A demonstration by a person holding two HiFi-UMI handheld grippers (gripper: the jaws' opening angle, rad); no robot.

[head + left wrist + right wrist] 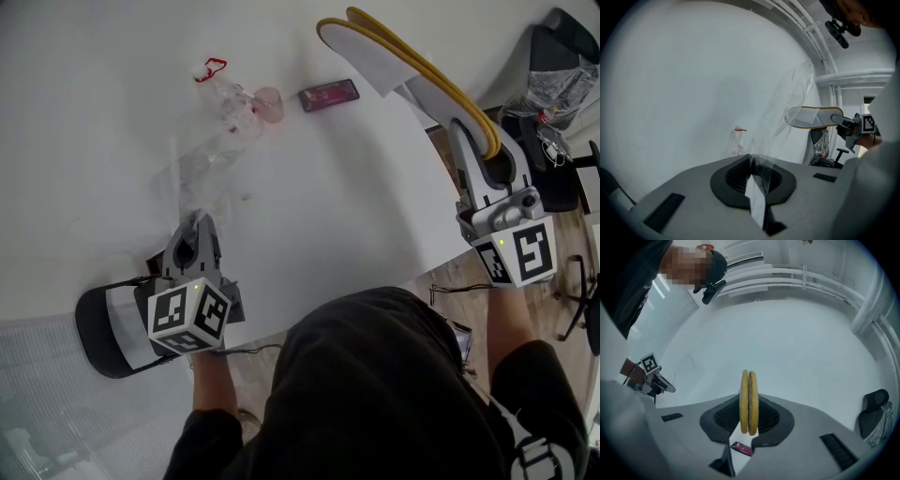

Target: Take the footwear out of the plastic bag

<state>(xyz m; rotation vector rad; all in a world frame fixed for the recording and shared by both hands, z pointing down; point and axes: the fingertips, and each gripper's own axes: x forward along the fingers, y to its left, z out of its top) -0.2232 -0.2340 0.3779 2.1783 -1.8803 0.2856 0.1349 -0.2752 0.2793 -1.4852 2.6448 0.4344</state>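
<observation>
Jaws hold plastic bag point(202, 178) and slippers point(367, 52) apart.
At 10 o'clock the left gripper point(192, 225) pinches the plastic bag; at 1 o'clock the right gripper point(476, 141) clamps both slippers; extraction looks done.

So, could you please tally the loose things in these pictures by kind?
Slippers: 2
Clear plastic bags: 2, the large bag and the small red-tied bag
Dark pink flat item: 1
Total: 5
</observation>
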